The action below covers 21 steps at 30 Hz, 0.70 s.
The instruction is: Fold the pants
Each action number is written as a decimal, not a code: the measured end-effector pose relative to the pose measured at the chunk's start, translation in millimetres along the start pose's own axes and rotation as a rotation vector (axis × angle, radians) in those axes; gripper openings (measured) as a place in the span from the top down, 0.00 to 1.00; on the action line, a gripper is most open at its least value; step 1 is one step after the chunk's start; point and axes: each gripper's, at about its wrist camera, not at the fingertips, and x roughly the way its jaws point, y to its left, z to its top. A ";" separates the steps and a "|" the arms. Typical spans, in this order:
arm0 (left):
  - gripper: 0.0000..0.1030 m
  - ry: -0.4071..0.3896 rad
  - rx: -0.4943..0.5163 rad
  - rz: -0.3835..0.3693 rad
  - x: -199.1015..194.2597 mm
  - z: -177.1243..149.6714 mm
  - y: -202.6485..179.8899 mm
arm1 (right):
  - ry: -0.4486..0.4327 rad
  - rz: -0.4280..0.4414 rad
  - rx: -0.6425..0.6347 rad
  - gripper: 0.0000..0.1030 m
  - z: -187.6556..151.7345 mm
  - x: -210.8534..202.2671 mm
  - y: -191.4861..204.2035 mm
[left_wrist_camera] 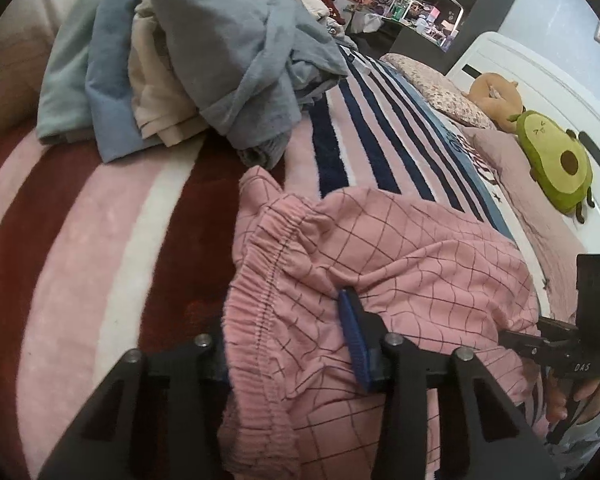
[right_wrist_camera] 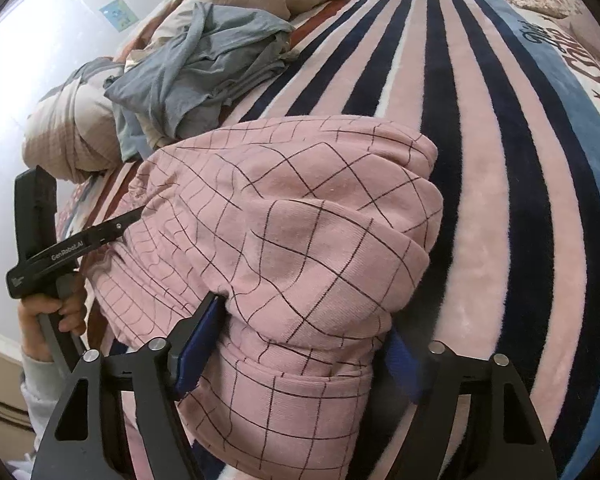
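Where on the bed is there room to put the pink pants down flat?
The widest bare patch is the striped blanket left of the pink checked pants, below the clothes pile. Another free strip is the navy-and-pink stripes right of the pants, before the pillows. It is crowded near the pile and by the avocado plush at the headboard.

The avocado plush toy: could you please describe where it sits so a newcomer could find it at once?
Start at the white headboard of the bed with the striped blanket. Along it lie pillows and two soft toys. The avocado plush toy is the green one with a brown pit, nearer the camera than its tan neighbour.
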 end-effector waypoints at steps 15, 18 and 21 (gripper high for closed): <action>0.89 -0.066 0.073 0.000 -16.1 1.7 -20.0 | -0.091 -0.010 -0.077 0.78 -1.6 -22.5 25.1; 0.89 -0.095 0.083 -0.018 -28.9 1.8 -22.4 | -0.107 -0.006 -0.077 0.80 -2.5 -29.2 27.5; 0.89 -0.111 0.098 -0.019 -38.4 2.1 -26.9 | -0.121 0.006 -0.073 0.81 -2.4 -36.5 30.1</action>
